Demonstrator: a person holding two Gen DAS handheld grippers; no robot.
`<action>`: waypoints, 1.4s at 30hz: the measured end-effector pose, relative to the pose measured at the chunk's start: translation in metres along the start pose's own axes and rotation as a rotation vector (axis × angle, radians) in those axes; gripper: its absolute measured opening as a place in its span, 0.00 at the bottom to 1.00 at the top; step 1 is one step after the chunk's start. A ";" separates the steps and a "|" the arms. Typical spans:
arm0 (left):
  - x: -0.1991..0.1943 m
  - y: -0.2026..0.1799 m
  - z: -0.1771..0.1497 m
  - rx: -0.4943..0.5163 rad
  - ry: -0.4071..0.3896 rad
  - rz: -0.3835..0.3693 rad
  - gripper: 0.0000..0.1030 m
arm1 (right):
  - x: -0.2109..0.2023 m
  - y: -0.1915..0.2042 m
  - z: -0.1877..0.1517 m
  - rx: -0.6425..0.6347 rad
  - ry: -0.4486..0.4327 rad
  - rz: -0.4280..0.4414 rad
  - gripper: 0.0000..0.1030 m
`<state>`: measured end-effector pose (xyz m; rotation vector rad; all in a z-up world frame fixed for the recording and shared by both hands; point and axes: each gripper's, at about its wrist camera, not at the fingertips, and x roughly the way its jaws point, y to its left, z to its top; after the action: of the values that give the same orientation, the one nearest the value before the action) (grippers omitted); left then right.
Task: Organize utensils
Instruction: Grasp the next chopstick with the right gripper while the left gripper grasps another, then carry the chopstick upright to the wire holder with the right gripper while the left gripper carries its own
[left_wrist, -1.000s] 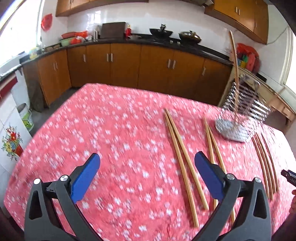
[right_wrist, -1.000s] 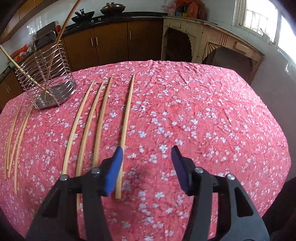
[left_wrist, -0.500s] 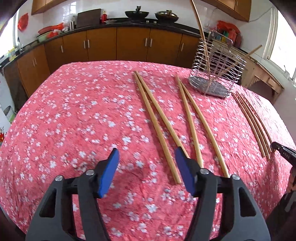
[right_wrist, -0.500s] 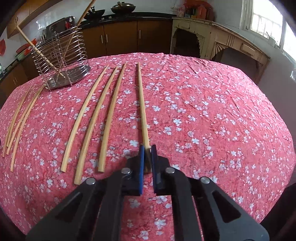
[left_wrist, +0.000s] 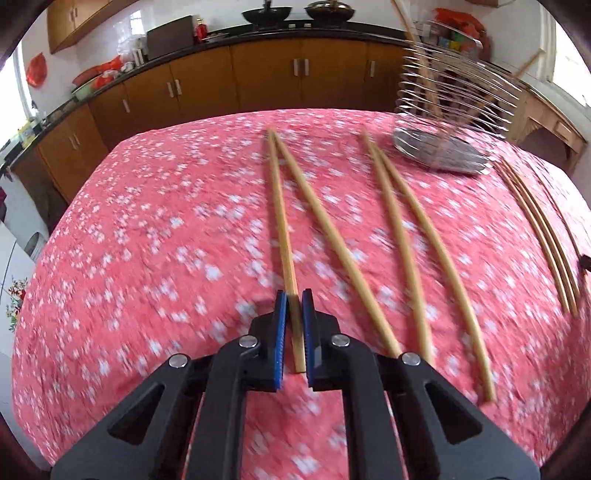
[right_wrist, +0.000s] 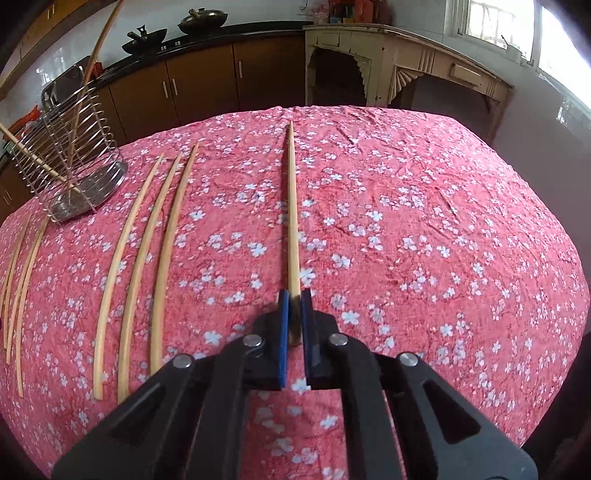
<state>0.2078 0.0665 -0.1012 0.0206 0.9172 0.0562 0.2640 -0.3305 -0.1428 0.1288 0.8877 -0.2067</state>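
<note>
Left wrist view smearing the wire utensil holder (left_wrist: 448, 122) and floral tablecloth (left_wrist: 155, 236) with motion blur, near end of one chopstick (right_wrist: 291, 229) lying hidden between the right tongs (right_wrist: 294, 295), holder's left side being cropped in the right view.

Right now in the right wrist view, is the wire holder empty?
No: the wire holder has two chopsticks leaning in it.

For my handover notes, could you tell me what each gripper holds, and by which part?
The left gripper and the right gripper each pinch one chopstick near its close end.
</note>
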 end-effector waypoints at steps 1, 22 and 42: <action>0.004 0.006 0.006 -0.013 0.002 -0.004 0.08 | 0.004 -0.003 0.004 0.007 -0.002 -0.008 0.07; 0.001 0.026 -0.006 -0.015 -0.021 -0.059 0.54 | 0.000 -0.007 -0.011 0.000 -0.041 0.007 0.16; -0.004 0.017 -0.019 0.062 -0.009 -0.084 0.81 | 0.000 -0.011 -0.011 0.013 -0.032 -0.020 0.52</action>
<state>0.1892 0.0830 -0.1086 0.0397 0.9094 -0.0502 0.2534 -0.3388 -0.1500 0.1287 0.8560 -0.2327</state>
